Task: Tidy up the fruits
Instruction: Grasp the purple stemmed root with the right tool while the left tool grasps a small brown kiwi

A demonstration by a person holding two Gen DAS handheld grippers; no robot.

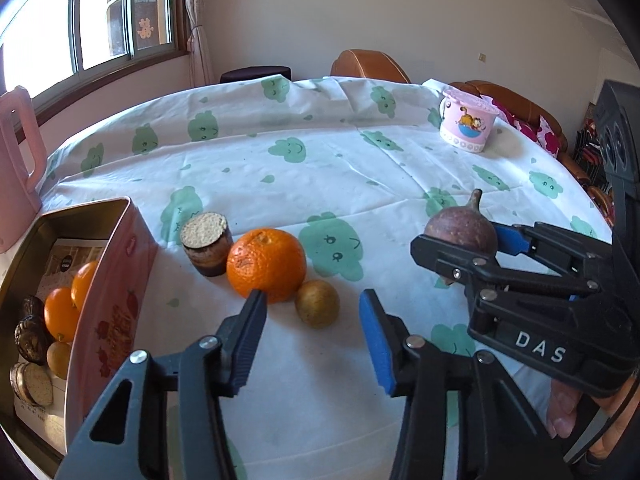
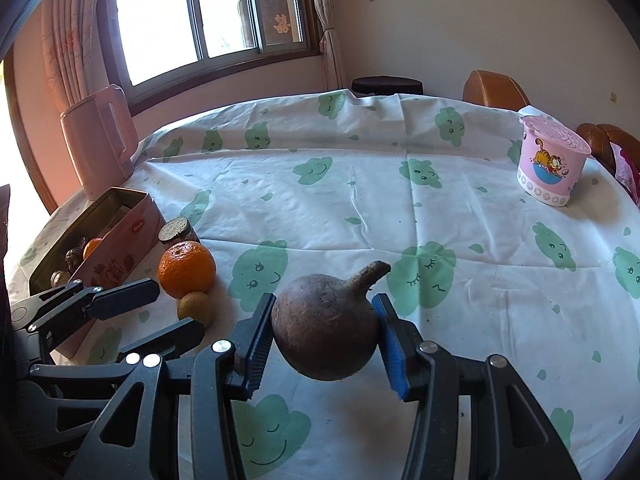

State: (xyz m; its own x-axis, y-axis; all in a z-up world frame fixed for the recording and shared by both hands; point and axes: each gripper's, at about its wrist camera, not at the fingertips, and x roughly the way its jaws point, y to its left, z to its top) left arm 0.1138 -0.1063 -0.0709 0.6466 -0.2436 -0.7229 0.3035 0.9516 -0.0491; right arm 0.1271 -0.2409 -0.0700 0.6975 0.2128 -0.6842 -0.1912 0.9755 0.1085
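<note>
My right gripper [image 2: 323,338] is shut on a brown stemmed fruit [image 2: 326,326] and holds it above the tablecloth; it also shows in the left wrist view [image 1: 460,230]. My left gripper [image 1: 312,334] is open and empty, just in front of a small brown-green fruit [image 1: 317,303] that touches a large orange [image 1: 266,264]. A round cake piece [image 1: 207,242] stands behind the orange. A pink tin box [image 1: 116,280] at the left holds two oranges [image 1: 60,312], dark fruits and cake slices.
A pink jug [image 2: 100,140] stands behind the tin. A pink cartoon cup [image 2: 550,162] stands at the far right of the round table with its cloud-print cloth [image 2: 360,200]. Brown chairs [image 2: 494,88] ring the far edge.
</note>
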